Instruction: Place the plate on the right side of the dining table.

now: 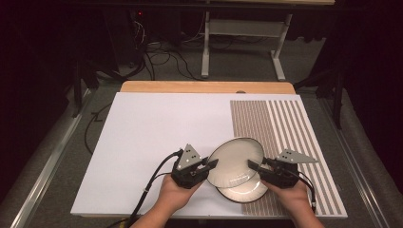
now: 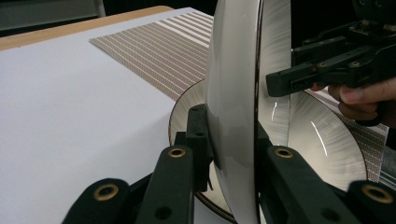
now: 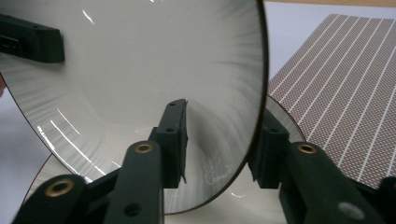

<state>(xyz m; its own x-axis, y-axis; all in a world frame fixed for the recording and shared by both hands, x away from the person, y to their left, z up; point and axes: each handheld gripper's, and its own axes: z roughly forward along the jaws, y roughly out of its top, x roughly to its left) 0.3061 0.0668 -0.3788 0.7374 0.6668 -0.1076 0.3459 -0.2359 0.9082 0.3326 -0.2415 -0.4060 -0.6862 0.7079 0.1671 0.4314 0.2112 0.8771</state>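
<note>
Both of our hands come in from the near edge of the table, each holding a black two-jaw gripper. Our left gripper [image 1: 210,166] is clamped on the left rim of a round, glossy white plate with a thin dark edge [image 1: 235,162]; in the left gripper view [image 2: 232,154] the rim sits pinched between the two jaws. Our right gripper [image 1: 253,165] pinches the same plate's right rim, as the right gripper view [image 3: 219,140] shows from close up. We hold this upper plate tilted, raised above a second white plate of the same kind [image 1: 244,192] that lies flat on the table just under it. Beneath them, a white rectangular board [image 1: 157,137] covers the wooden table, and a brown-and-white striped mat [image 1: 285,128] runs along its right part. The lower plate rests where board and mat meet.
</note>
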